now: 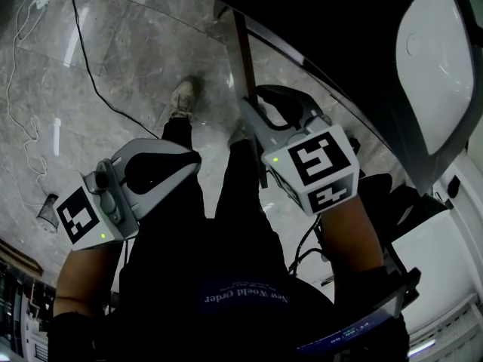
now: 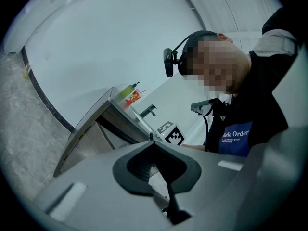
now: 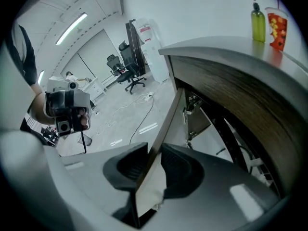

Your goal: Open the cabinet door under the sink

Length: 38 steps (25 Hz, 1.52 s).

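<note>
The cabinet door (image 3: pixel 167 124) under the sink counter (image 3: pixel 226 49) stands swung partly out, with its hinge (image 3: pixel 191 113) and the dark inside showing. My right gripper (image 3: pixel 153 163) is shut on the door's free edge, one pad on each face. From the head view the door (image 1: pixel 245 59) shows as a thin brown strip running down into the right gripper (image 1: pixel 258 123). My left gripper (image 1: pixel 181 161) hangs off to the left, level and away from the door. Its jaws (image 2: pixel 156 165) are shut on nothing.
A white basin (image 1: pixel 438 66) sits in the dark counter. A green bottle (image 3: pixel 258 22) and a red cup (image 3: pixel 277 25) stand on top, near a faucet (image 2: pixel 149 111). A black cable (image 1: pixel 83 59) and a small cup (image 1: pixel 47 211) lie on the marble floor. Office chairs (image 3: pixel 127 72) stand far back.
</note>
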Motion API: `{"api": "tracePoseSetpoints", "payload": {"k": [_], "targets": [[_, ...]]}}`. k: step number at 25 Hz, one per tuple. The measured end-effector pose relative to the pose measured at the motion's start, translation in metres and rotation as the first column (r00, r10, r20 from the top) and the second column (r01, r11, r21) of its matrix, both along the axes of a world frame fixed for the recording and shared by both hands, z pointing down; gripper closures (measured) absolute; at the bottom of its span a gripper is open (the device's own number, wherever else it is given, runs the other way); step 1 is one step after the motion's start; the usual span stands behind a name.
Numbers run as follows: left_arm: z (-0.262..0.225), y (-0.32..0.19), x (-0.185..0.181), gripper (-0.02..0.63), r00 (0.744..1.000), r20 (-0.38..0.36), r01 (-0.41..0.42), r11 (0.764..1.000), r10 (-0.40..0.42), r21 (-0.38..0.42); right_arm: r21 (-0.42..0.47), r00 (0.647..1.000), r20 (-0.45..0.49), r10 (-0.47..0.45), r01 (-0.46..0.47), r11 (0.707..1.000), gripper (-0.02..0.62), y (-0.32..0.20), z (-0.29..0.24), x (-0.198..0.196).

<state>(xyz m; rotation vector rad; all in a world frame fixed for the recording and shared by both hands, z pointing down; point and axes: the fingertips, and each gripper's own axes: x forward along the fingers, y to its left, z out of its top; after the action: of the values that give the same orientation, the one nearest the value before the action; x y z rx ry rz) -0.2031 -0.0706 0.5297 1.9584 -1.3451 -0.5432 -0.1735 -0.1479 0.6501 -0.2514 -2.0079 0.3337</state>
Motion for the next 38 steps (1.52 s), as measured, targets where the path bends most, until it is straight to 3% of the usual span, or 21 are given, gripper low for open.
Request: {"api": "tracePoseSetpoints", "payload": {"k": [25, 30, 38], "targets": [[-0.008, 0.024, -0.024, 0.604, 0.998, 0.026, 0.059, 0.998, -0.060, 0.018, -0.105, 0.998, 0.064, 0.022, -0.015, 0.994, 0.468, 0.058, -0.002, -0.046], [-0.012, 0.034, -0.037, 0.604, 0.996, 0.032, 0.084, 0.996, -0.084, 0.023, -0.042, 0.994, 0.104, -0.037, 0.042, 0.998, 0.498, 0.074, 0.002, -0.085], [-0.012, 0.052, -0.051, 0.604, 0.993, 0.024, 0.118, 0.993, -0.119, 0.028, -0.040, 0.997, 0.066, -0.046, 0.049, 0.998, 0.497, 0.076, 0.003, -0.082]]}}
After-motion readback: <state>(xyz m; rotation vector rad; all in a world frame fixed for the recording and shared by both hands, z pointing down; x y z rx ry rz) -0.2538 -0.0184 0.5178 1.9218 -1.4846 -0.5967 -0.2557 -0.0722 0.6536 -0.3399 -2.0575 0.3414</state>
